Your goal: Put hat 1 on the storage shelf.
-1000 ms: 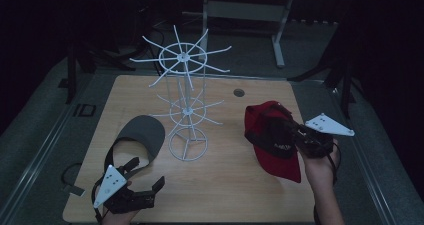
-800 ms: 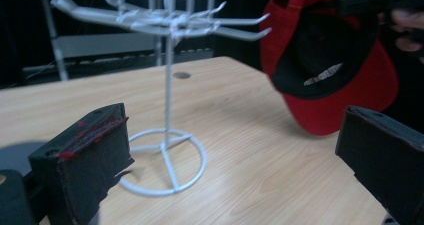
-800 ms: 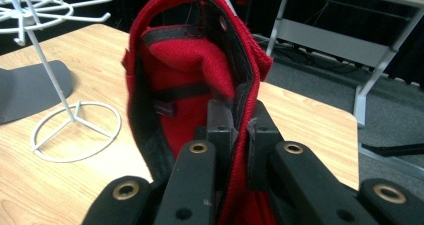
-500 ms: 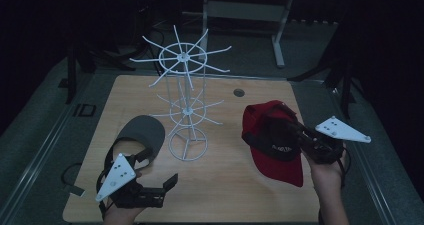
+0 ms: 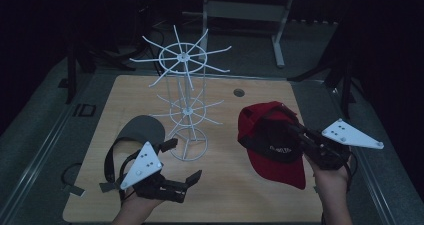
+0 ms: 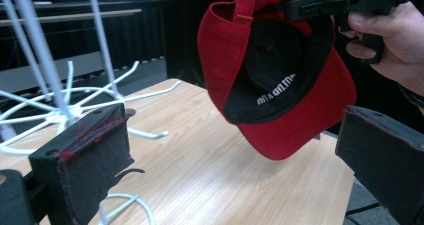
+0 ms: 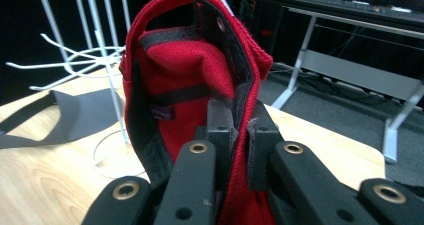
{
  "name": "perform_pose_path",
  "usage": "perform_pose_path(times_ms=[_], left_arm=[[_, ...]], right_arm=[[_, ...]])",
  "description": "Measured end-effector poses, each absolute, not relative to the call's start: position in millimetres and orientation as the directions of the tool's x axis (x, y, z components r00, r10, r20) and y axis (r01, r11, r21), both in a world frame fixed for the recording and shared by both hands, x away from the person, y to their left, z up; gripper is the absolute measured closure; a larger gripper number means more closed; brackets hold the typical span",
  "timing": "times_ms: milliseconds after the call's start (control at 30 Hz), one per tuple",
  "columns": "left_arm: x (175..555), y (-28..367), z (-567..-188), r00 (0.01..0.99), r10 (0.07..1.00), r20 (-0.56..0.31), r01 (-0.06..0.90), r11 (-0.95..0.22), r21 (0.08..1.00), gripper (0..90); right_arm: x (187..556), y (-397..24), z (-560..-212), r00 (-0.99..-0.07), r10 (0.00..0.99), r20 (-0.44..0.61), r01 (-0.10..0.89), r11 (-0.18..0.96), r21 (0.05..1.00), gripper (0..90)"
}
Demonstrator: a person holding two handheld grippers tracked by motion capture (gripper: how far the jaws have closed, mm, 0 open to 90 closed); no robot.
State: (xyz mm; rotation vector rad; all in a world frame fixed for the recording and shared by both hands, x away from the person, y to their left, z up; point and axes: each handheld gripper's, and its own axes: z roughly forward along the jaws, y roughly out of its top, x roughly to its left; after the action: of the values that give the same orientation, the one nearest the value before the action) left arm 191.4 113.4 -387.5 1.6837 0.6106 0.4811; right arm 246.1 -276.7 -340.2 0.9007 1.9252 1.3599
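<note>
Since a second ago both grippers have risen off the wooden bench [image 5: 235,185]: my left gripper [image 5: 181,160] has pulled back from the grey visor cap with black straps [image 5: 140,132], and my right gripper [image 5: 291,127] has carried the red baseball cap with a black lining [image 5: 275,150] a little higher and nearer to me.

White lettering is printed on the black inner panel of the red baseball cap [image 6: 277,92]; from the left gripper view it reads upside down and I cannot make out the word. A small dark label sits inside the crown in the right gripper view, too blurred to read.

My right gripper [image 7: 240,120] is clamped on the back edge of the red baseball cap [image 7: 200,65], beside its strap, and holds it clear of the bench, opening turned towards me, to the right of the white wire display stand with radiating hooks [image 5: 185,85]. My left gripper [image 6: 230,150] has its jaws wide apart with nothing between them. The grey visor cap lies flat on the bench, just left of the stand's ring base.
</note>
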Motion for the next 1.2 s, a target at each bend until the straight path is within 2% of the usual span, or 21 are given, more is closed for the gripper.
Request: perform_pose_path(times_ms=[600,900,1200], left_arm=[[216.3,62.7,-362.0,0.830,0.557,0.033,0.099,-0.205,0.974,1.3],[238.0,40.2,-353.9,0.827,0.559,0.054,0.096,-0.236,0.967,1.4],[250.6,23.5,-356.6,0.822,0.567,0.047,0.120,-0.253,0.960,9.9]], right_arm=[[218.5,-266.3,-327.1,-0.661,0.744,-0.096,0.115,0.228,0.967,84.4],[212.3,-259.1,-326.6,-0.695,0.712,-0.095,0.103,0.229,0.968,84.4],[207.9,-256.7,-324.9,-0.721,0.687,-0.095,0.090,0.228,0.969,84.4]])
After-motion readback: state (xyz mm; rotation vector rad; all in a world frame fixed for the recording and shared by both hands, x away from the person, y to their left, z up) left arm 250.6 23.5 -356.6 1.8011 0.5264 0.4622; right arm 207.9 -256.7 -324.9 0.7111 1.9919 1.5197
